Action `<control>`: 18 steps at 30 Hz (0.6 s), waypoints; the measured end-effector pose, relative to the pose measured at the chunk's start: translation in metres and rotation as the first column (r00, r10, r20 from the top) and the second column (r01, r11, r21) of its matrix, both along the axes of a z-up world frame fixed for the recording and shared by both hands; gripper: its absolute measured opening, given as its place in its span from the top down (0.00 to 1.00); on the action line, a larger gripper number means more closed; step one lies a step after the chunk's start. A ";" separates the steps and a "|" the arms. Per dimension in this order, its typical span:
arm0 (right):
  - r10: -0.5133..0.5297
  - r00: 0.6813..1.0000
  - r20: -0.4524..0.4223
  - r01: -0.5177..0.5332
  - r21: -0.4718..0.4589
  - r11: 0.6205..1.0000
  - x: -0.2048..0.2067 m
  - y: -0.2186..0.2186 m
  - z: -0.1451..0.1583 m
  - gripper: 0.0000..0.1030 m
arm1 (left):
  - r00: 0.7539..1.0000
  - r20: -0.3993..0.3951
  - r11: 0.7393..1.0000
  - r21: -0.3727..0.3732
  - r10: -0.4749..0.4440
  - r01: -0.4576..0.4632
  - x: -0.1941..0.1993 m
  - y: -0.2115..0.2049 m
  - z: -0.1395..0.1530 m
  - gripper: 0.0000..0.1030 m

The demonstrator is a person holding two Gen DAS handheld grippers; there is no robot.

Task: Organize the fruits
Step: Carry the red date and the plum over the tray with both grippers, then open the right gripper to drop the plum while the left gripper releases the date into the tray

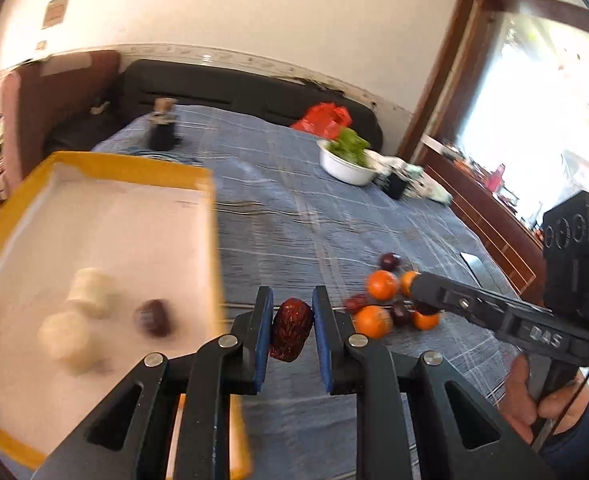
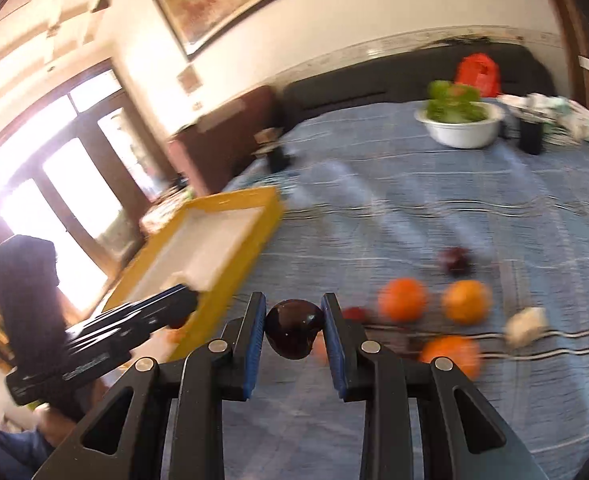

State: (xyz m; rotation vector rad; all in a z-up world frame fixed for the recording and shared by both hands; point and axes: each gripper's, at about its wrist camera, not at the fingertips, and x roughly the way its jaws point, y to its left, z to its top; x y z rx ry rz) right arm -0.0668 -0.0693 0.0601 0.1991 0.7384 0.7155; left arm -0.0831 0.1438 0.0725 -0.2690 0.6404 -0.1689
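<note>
Fruits are split: most sit loose on the blue bedspread (image 1: 294, 216) right of the yellow tray (image 1: 214, 240), oranges (image 2: 402, 300) and dark plums (image 2: 456, 260) clustered there, so that's the pick pile. I've got the left gripper (image 1: 293, 332) clamped on a wrinkled red date (image 1: 290, 334), just off the tray's near right edge, held clear for a drop inside. The right gripper (image 2: 294, 334) is clamped on a dark plum (image 2: 293, 334), further right of the tray, over the pile. One dark fruit (image 1: 153, 317) and pale round pieces (image 1: 88, 292) already lie in the tray, so it reads as the sorting target.
</note>
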 end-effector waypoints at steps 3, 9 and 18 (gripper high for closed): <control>0.086 0.996 0.011 -0.086 -0.010 0.996 -0.013 0.037 0.006 0.69 | 0.998 0.013 0.998 -0.006 0.069 -0.069 -0.019 0.035 0.004 0.81; 0.257 0.966 -0.006 -0.257 -0.064 0.964 -0.033 0.117 -0.002 0.69 | 0.977 -0.017 0.977 -0.021 0.211 -0.212 -0.042 0.102 -0.005 0.81; 0.336 0.942 -0.012 -0.333 -0.175 0.927 -0.043 0.180 -0.026 0.69 | 0.953 -0.079 0.954 -0.045 0.292 -0.296 -0.042 0.146 -0.033 0.81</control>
